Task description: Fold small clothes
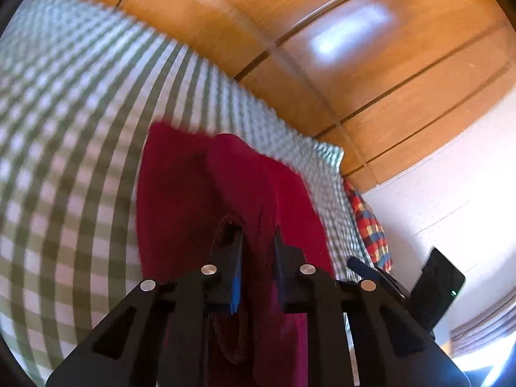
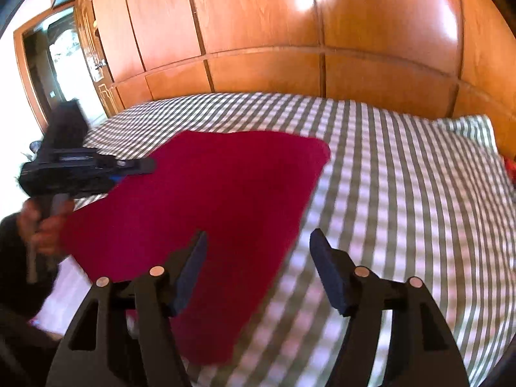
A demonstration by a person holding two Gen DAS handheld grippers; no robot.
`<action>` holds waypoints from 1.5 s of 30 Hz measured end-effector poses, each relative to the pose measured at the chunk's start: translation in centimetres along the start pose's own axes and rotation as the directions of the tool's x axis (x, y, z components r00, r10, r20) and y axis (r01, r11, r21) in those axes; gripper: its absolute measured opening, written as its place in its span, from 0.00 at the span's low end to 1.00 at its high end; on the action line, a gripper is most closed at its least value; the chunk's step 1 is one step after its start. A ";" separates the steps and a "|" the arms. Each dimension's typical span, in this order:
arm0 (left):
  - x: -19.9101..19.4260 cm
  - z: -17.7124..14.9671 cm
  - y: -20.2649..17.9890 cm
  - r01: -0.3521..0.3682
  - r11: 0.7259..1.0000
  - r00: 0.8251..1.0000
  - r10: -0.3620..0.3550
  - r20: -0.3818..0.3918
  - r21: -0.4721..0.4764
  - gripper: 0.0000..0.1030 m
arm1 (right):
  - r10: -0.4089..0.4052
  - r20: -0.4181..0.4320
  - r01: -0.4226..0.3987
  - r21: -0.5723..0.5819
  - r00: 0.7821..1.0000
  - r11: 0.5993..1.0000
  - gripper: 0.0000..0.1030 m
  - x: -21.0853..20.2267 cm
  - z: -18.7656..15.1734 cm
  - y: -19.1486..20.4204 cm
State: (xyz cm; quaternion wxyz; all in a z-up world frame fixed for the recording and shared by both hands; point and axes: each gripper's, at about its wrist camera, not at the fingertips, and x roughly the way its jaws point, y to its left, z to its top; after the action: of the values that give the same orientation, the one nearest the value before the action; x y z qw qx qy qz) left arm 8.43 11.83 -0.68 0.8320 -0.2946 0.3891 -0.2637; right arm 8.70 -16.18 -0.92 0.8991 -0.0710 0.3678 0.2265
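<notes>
Wooden wardrobe doors behind, and on the checked bed (image 2: 403, 193) the red garment (image 2: 206, 200) lies spread, barely folded. Left gripper (image 1: 258, 238) pinches its near edge; right gripper (image 2: 258, 242) hangs wide open, empty. Most folding remains, I'd say.

Gripper frames: black plastic, triangular cut-outs in the linkage arms.
Pivots: round silver pins, four per gripper.
Finger pads (image 2: 329, 267): dark blue.
Left gripper (image 2: 142, 165): black body, grey handle.
Sleeve (image 2: 13, 258): dark.
</notes>
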 end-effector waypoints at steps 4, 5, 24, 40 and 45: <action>-2.3 -0.2 -2.1 -0.065 0.993 0.995 0.057 0.086 0.097 0.14 | 0.002 0.009 -0.001 -0.037 1.000 0.999 0.62 2.3 0.1 1.9; -2.2 -0.4 -1.8 -0.110 0.988 0.991 0.101 0.084 0.109 0.14 | -0.001 -0.009 0.001 -0.028 1.000 1.000 0.62 3.3 -0.6 2.3; 0.2 -3.3 -6.6 -0.490 0.814 0.872 0.461 0.166 0.311 0.22 | -0.001 -0.049 0.002 0.040 0.999 0.999 0.73 2.3 0.0 1.3; 2.2 -4.7 -4.5 -0.486 0.818 0.872 0.477 0.110 0.308 0.22 | -0.033 -0.076 0.041 0.116 0.997 0.992 0.73 7.6 5.8 0.0; 2.4 -5.2 -3.8 -0.480 0.824 0.876 0.472 0.104 0.303 0.22 | -0.056 -0.151 0.077 0.135 0.987 0.988 0.73 10.7 5.8 -0.8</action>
State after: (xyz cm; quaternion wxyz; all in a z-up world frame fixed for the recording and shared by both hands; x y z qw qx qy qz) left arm 4.78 6.17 -1.95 0.9126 -0.0529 0.3919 -0.1040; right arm 19.46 -11.38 -4.23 0.8793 -0.0361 0.4456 0.1641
